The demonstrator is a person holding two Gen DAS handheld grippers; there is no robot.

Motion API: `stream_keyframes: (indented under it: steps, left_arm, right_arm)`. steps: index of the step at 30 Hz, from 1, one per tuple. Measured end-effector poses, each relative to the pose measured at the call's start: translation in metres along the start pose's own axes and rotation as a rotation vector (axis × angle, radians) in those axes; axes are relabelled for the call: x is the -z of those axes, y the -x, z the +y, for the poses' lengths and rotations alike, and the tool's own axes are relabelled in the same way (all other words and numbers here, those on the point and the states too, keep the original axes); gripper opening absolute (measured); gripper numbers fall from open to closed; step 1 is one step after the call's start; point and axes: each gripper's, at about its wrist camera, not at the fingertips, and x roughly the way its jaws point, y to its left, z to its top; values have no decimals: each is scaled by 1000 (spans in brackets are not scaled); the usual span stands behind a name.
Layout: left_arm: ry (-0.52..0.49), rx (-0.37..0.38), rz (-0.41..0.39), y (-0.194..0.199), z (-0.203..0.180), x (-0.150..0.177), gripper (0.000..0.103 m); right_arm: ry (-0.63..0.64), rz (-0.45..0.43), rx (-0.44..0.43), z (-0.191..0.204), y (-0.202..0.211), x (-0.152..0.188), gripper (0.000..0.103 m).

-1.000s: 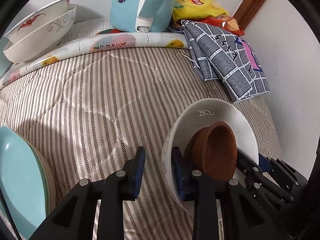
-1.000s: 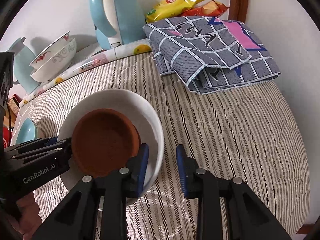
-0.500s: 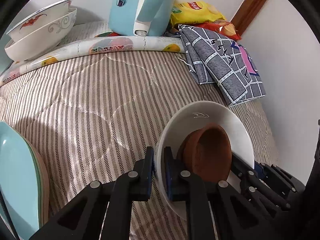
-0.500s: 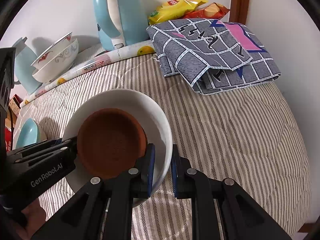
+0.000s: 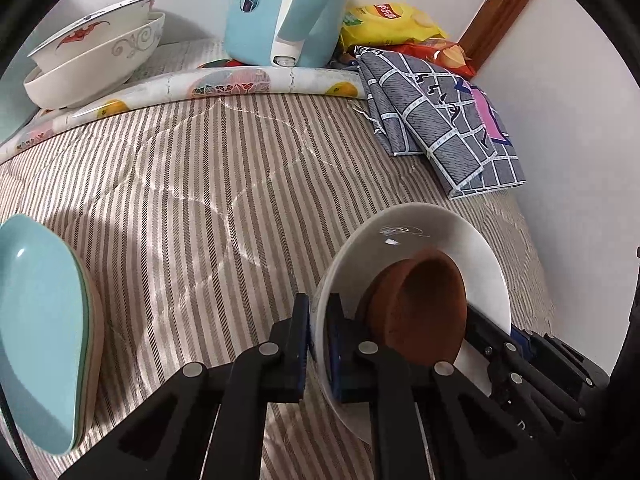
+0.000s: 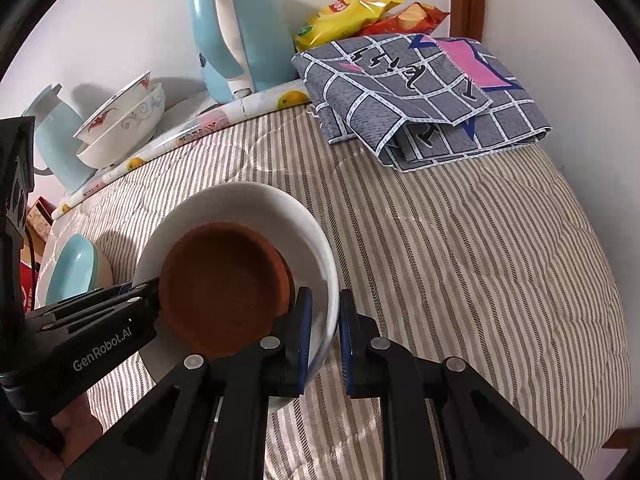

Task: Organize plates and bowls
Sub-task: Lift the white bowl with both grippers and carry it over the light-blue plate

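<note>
A white bowl [image 5: 440, 240] [image 6: 248, 204] with a smaller brown bowl [image 5: 424, 312] [image 6: 224, 292] inside it rests on the striped quilt [image 5: 200, 200]. My left gripper [image 5: 318, 328] is shut on the white bowl's near-left rim, one pad inside and one outside. My right gripper [image 6: 325, 320] clamps the rim on the opposite side in the same way. In the right wrist view the left gripper's black body [image 6: 100, 356] reaches in from the lower left, up against the brown bowl. The brown bowl hides the white bowl's bottom.
Two patterned bowls [image 5: 96, 60] are stacked at the back left. Teal plates [image 5: 36, 320] lie stacked at the left edge. At the back stand a blue kettle [image 5: 280, 12], a rolled mat [image 5: 200, 88], snack bags [image 5: 388, 20] and a folded grey cloth [image 5: 440, 120]. A white wall bounds the right side.
Both grippers stood open astride the white bowl's rim a second ago; their jaws have since closed onto it. The bowls have barely moved.
</note>
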Motion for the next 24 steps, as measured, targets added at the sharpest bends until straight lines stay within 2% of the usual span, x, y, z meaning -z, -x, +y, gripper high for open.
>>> stream_keyframes:
  steps: [24]
  left_arm:
    - [-10, -16, -99, 78, 4, 15, 8]
  right_arm:
    - [33, -109, -12, 32, 68, 12, 12]
